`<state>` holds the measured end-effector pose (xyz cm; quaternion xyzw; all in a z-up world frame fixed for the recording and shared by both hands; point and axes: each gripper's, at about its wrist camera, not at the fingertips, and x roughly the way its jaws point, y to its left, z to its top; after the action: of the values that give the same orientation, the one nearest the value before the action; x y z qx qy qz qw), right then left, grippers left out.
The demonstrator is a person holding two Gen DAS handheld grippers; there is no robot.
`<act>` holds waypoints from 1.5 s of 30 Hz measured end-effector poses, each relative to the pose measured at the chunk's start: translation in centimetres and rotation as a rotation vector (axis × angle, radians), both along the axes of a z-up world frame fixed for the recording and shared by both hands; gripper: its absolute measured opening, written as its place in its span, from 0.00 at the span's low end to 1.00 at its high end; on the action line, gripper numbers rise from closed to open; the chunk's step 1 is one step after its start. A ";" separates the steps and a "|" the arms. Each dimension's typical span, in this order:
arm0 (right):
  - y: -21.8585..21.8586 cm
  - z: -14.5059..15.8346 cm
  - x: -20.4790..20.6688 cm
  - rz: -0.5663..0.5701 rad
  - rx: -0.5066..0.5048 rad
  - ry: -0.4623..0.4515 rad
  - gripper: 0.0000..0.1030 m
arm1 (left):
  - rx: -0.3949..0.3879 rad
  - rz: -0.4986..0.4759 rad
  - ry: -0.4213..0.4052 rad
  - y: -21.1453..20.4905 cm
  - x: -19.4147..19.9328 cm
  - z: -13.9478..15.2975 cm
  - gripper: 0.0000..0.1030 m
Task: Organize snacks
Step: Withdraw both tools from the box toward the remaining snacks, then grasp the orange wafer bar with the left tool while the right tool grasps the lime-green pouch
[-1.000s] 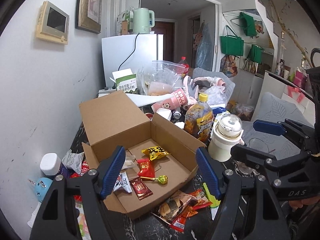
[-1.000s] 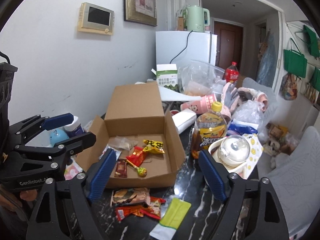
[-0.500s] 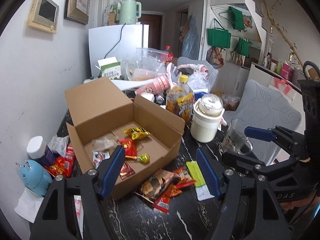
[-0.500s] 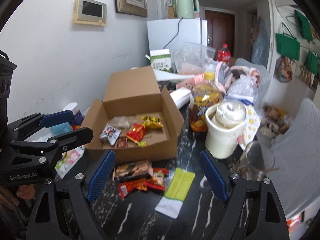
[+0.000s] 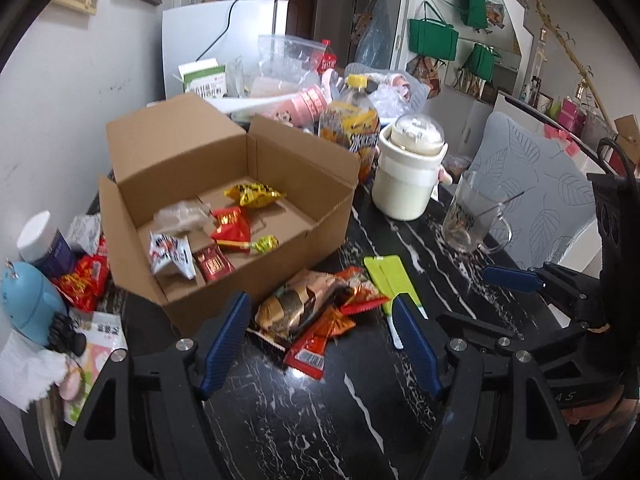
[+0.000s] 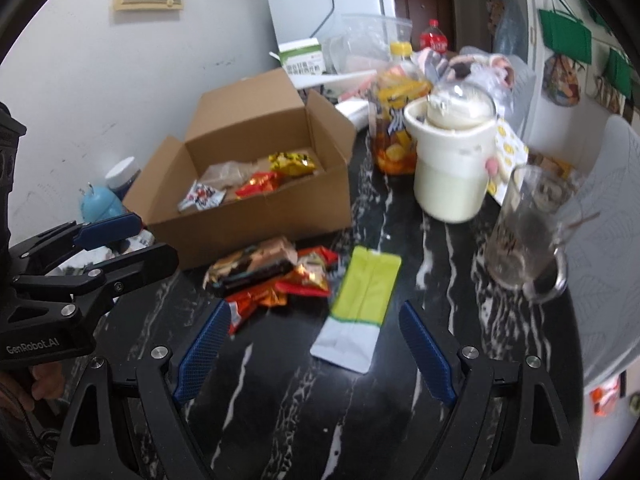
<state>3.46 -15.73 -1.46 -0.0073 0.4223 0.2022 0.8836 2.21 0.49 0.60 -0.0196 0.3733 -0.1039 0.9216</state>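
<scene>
An open cardboard box (image 5: 332, 216) (image 6: 248, 216) stands on the black marble table and holds several small snack packets. In front of it lies a loose heap of red and brown snack wrappers (image 5: 316, 312) (image 6: 264, 276), with a green and white sachet (image 5: 394, 284) (image 6: 362, 304) to their right. My left gripper (image 5: 320, 316) is open just above the heap, nothing between its blue pads. My right gripper (image 6: 314, 320) is open over the sachet's near end, empty too. Each gripper shows in the other's view, the right one (image 5: 476, 292) and the left one (image 6: 152, 236).
A cream jar (image 5: 408, 176) (image 6: 452, 164), a yellow-capped drink bottle (image 5: 350, 128) and a glass mug (image 5: 472, 216) (image 6: 524, 240) stand right of the box. Left of it are a blue figure (image 5: 28, 304), a white-capped jar (image 5: 44, 244) and red packets (image 5: 84, 284). Clutter fills the far end.
Both grippers have sunk toward the table and tipped downward, so the wrapper heap and sachet now lie close below their fingers. Their jaws kept the same width.
</scene>
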 end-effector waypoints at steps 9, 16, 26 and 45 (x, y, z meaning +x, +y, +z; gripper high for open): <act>0.0 -4.3 0.5 -0.022 -0.006 0.083 0.84 | -0.020 0.005 0.027 0.5 -0.2 -3.5 0.70; 0.2 -6.6 2.1 -0.040 -0.025 0.134 0.76 | -0.050 0.042 0.047 1.5 0.6 -5.6 0.70; 0.4 -8.1 4.8 -0.070 -0.085 0.141 0.75 | -0.049 0.050 0.083 1.8 1.5 -7.4 0.70; -0.4 -7.9 3.9 -0.050 -0.164 0.113 0.47 | -0.080 0.009 0.166 0.9 4.5 -10.5 0.70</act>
<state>7.39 -16.16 -9.39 -0.0577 0.4868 0.1451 0.8595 6.66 1.36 -9.86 -0.0668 0.4441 -0.1129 0.8863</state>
